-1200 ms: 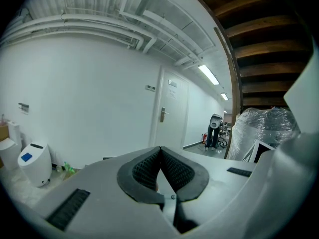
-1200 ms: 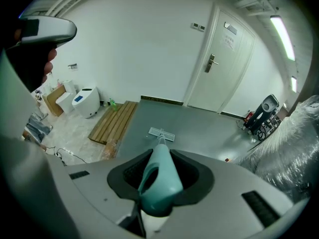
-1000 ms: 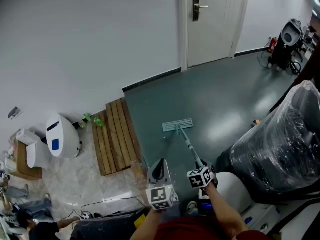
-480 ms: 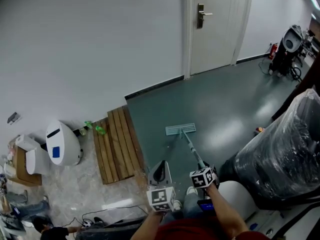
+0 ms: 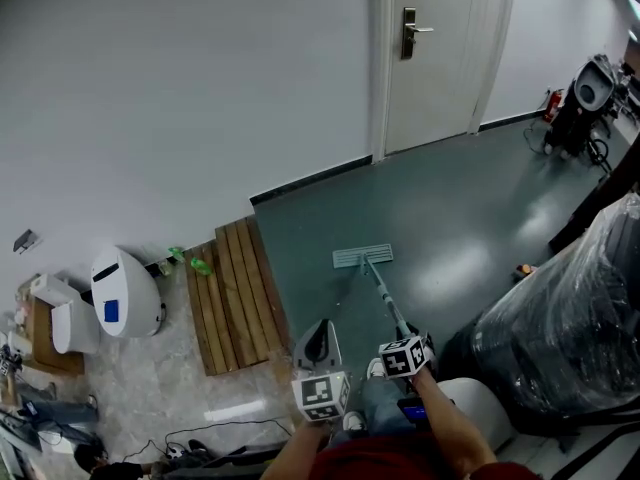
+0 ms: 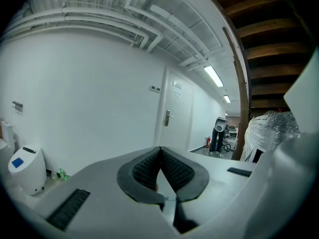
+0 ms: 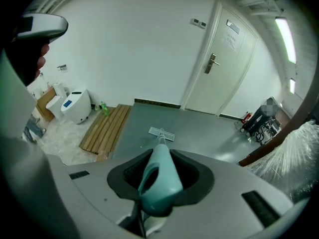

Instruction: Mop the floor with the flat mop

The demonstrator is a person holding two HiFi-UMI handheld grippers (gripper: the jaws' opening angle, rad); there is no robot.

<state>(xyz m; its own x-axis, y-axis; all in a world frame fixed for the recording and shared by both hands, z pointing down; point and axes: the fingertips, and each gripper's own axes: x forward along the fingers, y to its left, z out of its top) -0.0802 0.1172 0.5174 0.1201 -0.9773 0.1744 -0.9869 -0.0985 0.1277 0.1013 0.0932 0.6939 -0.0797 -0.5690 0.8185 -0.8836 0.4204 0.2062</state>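
The flat mop's pale teal head [image 5: 362, 256] lies flat on the grey-green floor [image 5: 440, 208], its handle [image 5: 385, 298] running back toward me. My right gripper [image 5: 412, 334] is shut on the handle's teal grip [image 7: 159, 178]; in the right gripper view the mop head [image 7: 161, 132] shows beyond the jaws. My left gripper [image 5: 318, 343] hangs left of the handle, apart from it, jaws shut with nothing between them [image 6: 160, 156], and it points up at the white wall.
A slatted wooden pallet [image 5: 232, 288] lies left of the mop, with green bottles [image 5: 198, 263] and a white bin [image 5: 124, 293] beyond. A plastic-wrapped bulk [image 5: 570, 338] stands at right. A white door [image 5: 440, 48] and a machine [image 5: 590, 93] are at the back.
The head view has tipped so the door sits lower and the mop head looks slightly farther out on the floor. Both grippers keep their hold and place.
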